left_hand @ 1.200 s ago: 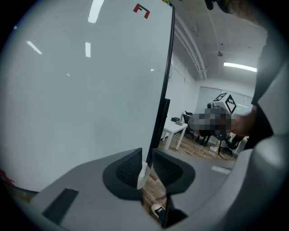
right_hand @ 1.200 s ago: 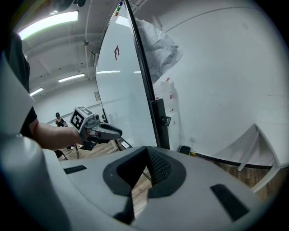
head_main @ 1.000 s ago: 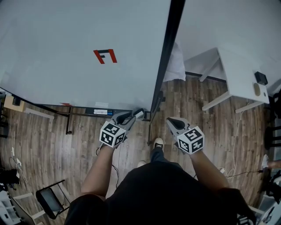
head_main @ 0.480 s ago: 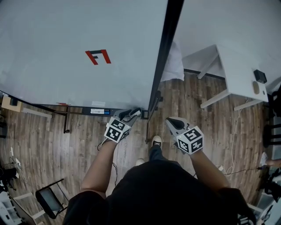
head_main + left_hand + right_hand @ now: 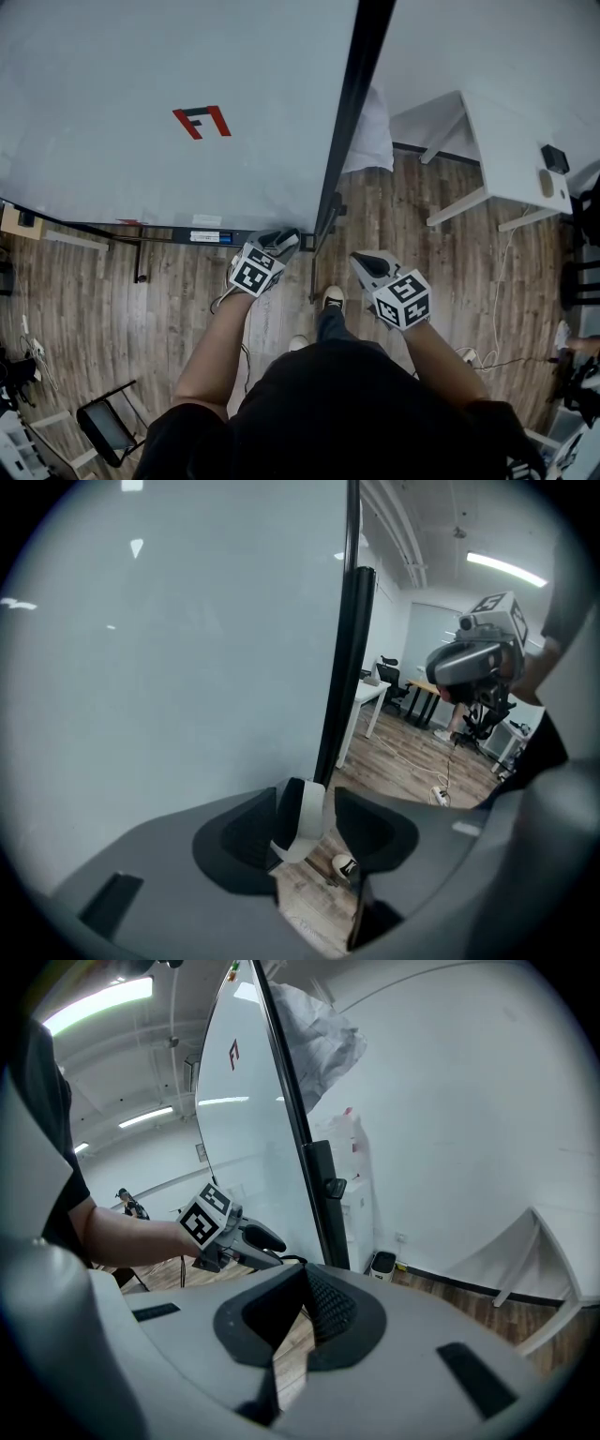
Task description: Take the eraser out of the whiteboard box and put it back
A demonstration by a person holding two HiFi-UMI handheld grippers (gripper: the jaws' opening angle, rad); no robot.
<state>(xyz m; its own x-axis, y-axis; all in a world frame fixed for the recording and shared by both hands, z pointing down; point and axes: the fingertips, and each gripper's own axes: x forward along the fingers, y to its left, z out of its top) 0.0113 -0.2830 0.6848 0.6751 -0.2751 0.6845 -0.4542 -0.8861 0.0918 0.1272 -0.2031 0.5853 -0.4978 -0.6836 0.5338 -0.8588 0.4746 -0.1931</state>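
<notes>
Left gripper (image 5: 317,825) jaws have just been spreading, eraser (image 5: 302,810) loose between them; right gripper (image 5: 302,1314) closed, empty; best withdraw straight, without snagging.

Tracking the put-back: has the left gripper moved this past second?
Yes: left gripper neared the whiteboard tray, jaws just opening, eraser between them.

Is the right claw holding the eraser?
No, the right claw has its jaws closed together with nothing between them.

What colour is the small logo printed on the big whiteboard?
The small angular logo is red and black, clearest in the head view.
</notes>
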